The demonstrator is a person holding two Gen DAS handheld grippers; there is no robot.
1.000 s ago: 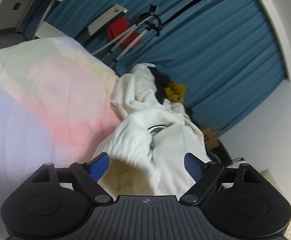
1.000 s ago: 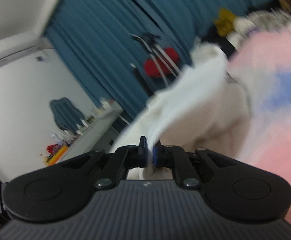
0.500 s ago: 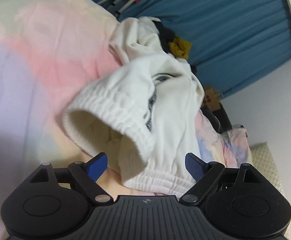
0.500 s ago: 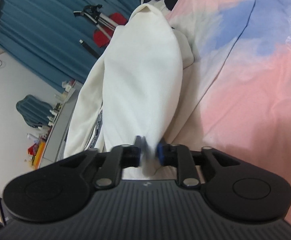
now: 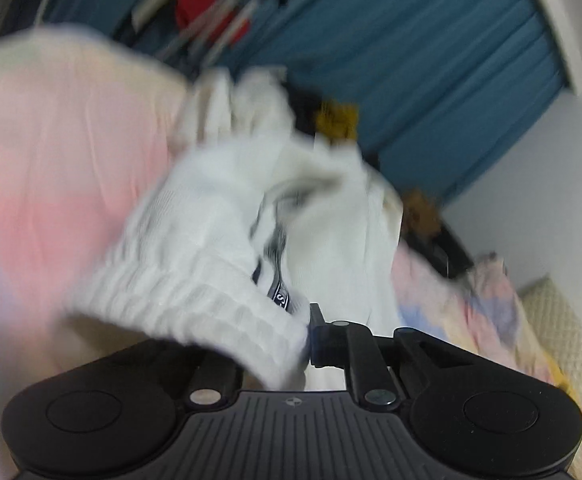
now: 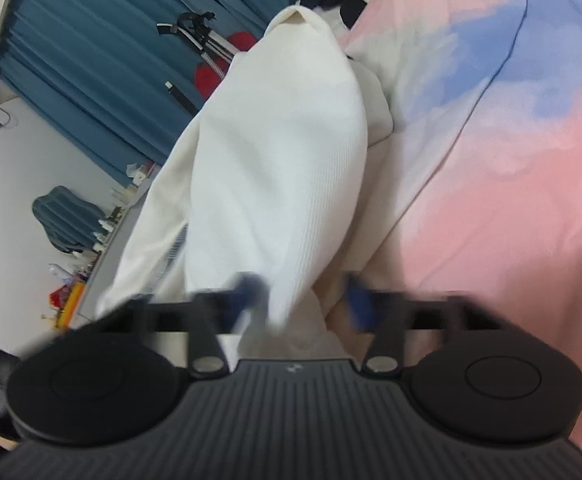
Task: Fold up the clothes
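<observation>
A white ribbed sweater [image 5: 227, 240] with a dark neck label lies bunched on the pink and blue bedsheet [image 5: 51, 168]. My left gripper [image 5: 303, 336] is shut on the sweater's ribbed hem, which hides the left finger. In the right wrist view the same sweater [image 6: 279, 168] hangs as a long white body. My right gripper [image 6: 303, 300] is open with its blue pads apart, and the cloth drapes between them; the fingers are blurred.
A pile of other clothes [image 5: 331, 120], dark and mustard, lies at the bed's far end before blue curtains [image 5: 431, 60]. A tripod and red item [image 6: 211, 52] stand by the curtains. A cluttered shelf [image 6: 83, 276] is at left. A cream quilted pillow [image 5: 563, 340] is at right.
My left gripper has closed on the sweater's hem; it was wide open before. My right gripper has opened and released the cloth that it was pinching.
</observation>
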